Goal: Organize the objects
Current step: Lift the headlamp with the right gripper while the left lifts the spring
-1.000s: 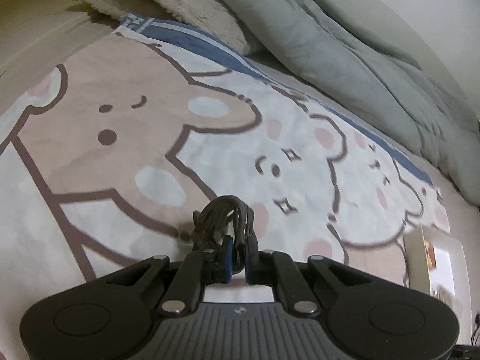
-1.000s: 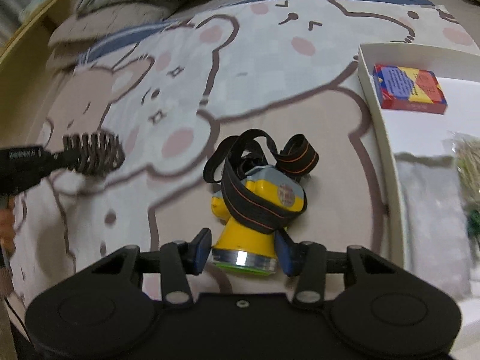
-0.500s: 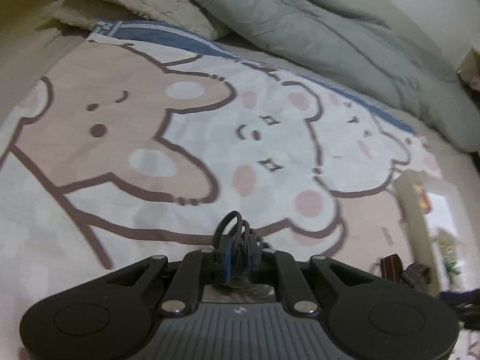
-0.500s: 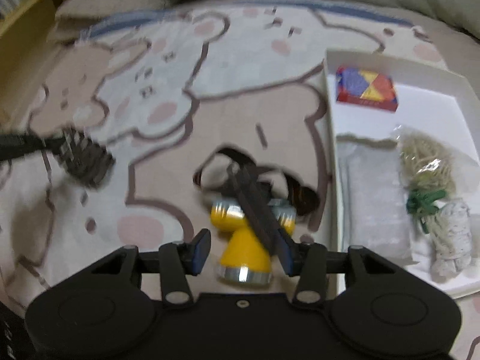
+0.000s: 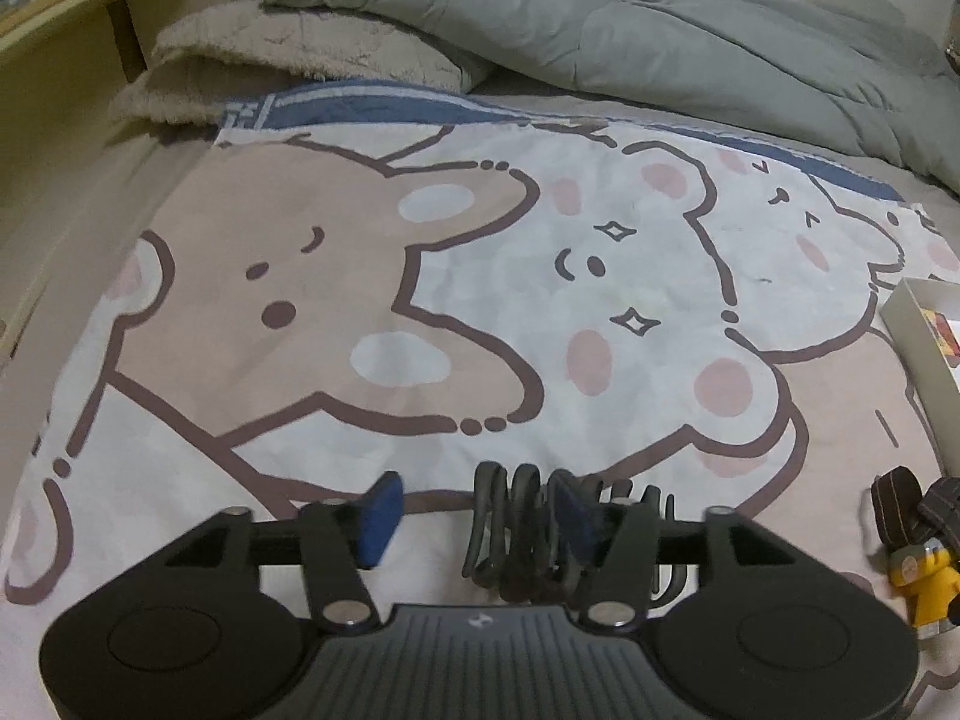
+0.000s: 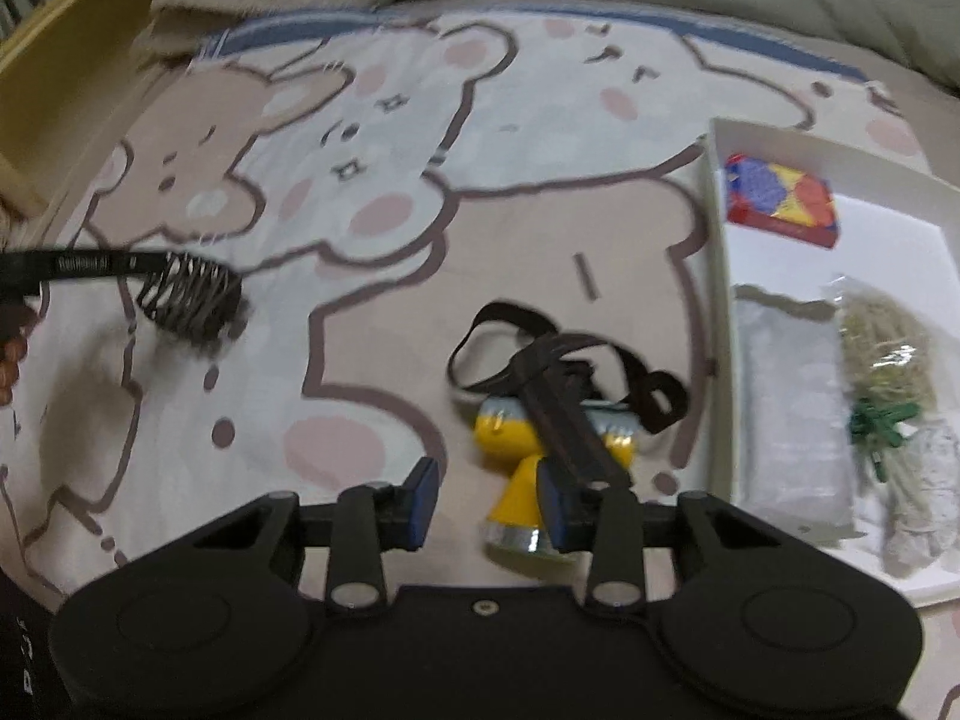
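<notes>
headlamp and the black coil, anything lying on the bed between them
Nothing. In the right wrist view the stretch of bear-print sheet between the headlamp and the black coil is bare.

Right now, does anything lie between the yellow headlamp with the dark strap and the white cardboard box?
Nothing visible does. The yellow headlamp with the dark strap lies on the bear-print sheet, just left of the white cardboard box; only bare sheet separates them.

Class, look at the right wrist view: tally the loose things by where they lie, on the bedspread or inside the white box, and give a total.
On the bedspread: 2, headlamp and coiled cable
In the white box: 3, colourful packet, grey pouch, straw bundle
Total: 5
</notes>
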{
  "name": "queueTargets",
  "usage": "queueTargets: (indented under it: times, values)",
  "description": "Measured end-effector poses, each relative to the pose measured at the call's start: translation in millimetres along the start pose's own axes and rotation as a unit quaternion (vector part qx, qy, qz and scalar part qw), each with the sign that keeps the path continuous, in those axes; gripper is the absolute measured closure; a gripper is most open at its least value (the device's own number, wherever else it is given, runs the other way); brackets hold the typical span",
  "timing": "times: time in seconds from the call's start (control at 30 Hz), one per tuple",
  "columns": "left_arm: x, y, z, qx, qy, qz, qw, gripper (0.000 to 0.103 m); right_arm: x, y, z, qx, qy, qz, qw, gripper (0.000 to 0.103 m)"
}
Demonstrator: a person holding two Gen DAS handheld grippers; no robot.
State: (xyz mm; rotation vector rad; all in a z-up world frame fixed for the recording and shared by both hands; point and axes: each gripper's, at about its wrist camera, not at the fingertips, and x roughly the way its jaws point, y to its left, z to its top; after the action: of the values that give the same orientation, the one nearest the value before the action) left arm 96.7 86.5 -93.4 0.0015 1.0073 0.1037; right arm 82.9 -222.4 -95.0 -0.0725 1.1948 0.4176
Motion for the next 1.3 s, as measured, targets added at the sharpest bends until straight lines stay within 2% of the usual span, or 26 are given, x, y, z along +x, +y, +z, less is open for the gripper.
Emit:
queueTargets:
  times: [0.1,0.23,0.3,0.5,0.63,0.7,0.9,1.1,1.3]
  values:
    - [-3,-5,1,0.009,-0.005,-0.004,0.9999,0.034,10,-1,0,0.0,0.01,-0.002,1.0,0.065]
    - [-4,-13,3,0.02,-0.006,-0.009,0.9997,0.016,17,-9,0,-0.008,0.014,-0.039,0.999,0.064]
    - [-2,-19,3,0.029,-0.003,-0.01,0.9995,0.013,19,-15,0,0.001,0.017,-0.045,0.999,0.061]
    - [5,-38,1,0.075,0.011,-0.003,0.9971,0.011,19,-22,-2,0.006,0.021,-0.051,0.998,0.057]
    - [9,-55,-3,0.135,0.014,0.028,0.9903,0.011,16,-16,-3,-0.009,0.022,-0.045,0.999,0.057]
    - [14,-61,-5,0.15,0.024,0.034,0.9878,0.011,18,-13,-3,-0.012,0.027,-0.047,0.998,0.057]
    - [30,-72,-10,0.169,0.046,0.037,0.9839,0.01,29,-10,-4,0.006,0.048,-0.055,0.997,0.054]
    - [39,-79,-14,0.177,0.058,0.033,0.9819,0.009,42,-2,-5,-0.016,0.055,-0.073,0.996,0.053]
    - [43,-78,-13,0.166,0.065,0.025,0.9836,0.009,62,1,-7,-0.03,0.074,-0.086,0.993,0.054]
